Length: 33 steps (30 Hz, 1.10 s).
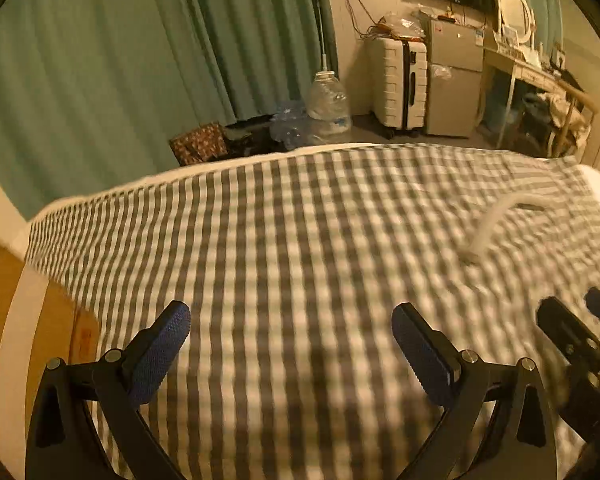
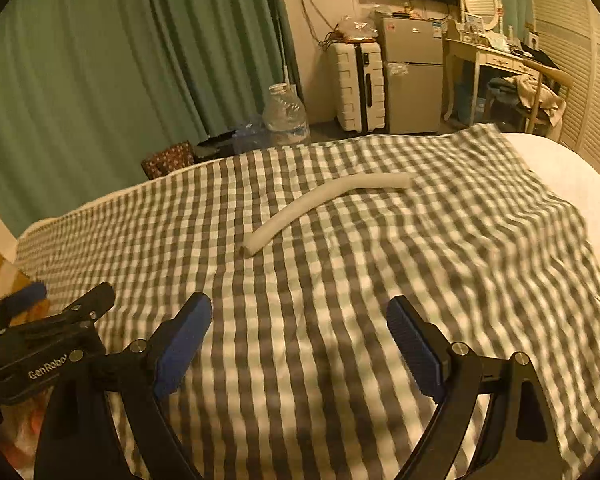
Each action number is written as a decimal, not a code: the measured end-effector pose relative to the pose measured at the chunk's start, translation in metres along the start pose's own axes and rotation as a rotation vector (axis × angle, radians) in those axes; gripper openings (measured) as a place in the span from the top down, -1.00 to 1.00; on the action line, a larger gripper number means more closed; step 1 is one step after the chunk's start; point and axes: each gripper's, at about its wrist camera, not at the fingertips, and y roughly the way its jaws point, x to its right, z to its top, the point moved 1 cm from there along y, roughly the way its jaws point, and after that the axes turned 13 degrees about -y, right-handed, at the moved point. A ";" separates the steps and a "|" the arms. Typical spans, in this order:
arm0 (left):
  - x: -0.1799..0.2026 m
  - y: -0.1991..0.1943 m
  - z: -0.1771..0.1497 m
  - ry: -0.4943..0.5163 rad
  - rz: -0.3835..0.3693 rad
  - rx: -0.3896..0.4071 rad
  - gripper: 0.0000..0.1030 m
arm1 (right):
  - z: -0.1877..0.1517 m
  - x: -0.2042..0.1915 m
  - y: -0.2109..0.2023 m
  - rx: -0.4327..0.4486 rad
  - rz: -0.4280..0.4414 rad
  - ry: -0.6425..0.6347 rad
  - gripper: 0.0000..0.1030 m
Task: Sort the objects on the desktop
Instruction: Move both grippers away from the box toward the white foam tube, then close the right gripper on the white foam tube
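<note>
A long white foam tube [image 2: 320, 202], bent in the middle, lies on the grey-and-white checked cloth [image 2: 340, 280] ahead of me. In the left wrist view the same tube [image 1: 496, 220] shows blurred at the far right. My left gripper [image 1: 290, 340] hangs open over bare cloth with nothing between its blue pads. My right gripper [image 2: 300, 336] is open too, over the cloth short of the tube's near end. Each gripper appears at the other view's edge: the right gripper [image 1: 580, 320] and the left gripper [image 2: 60, 296].
A cardboard box [image 1: 24, 320] stands at the cloth's left edge. Beyond the far edge are green curtains, a patterned box [image 2: 168, 158], large water bottles [image 2: 284, 116], a white suitcase [image 2: 358, 84], a small fridge [image 2: 412, 72] and a dressing table [image 2: 496, 60].
</note>
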 end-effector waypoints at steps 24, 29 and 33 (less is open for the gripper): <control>-0.020 0.070 -0.019 -0.113 -0.057 -0.064 -1.00 | 0.038 -0.015 0.094 -0.035 -0.084 0.005 0.65; -0.013 0.058 -0.028 -0.094 -0.066 -0.071 -1.00 | 0.033 -0.009 0.081 -0.035 -0.046 0.021 0.83; 0.003 0.031 -0.028 -0.069 -0.086 -0.048 -1.00 | 0.015 -0.002 0.059 -0.043 -0.020 0.035 0.83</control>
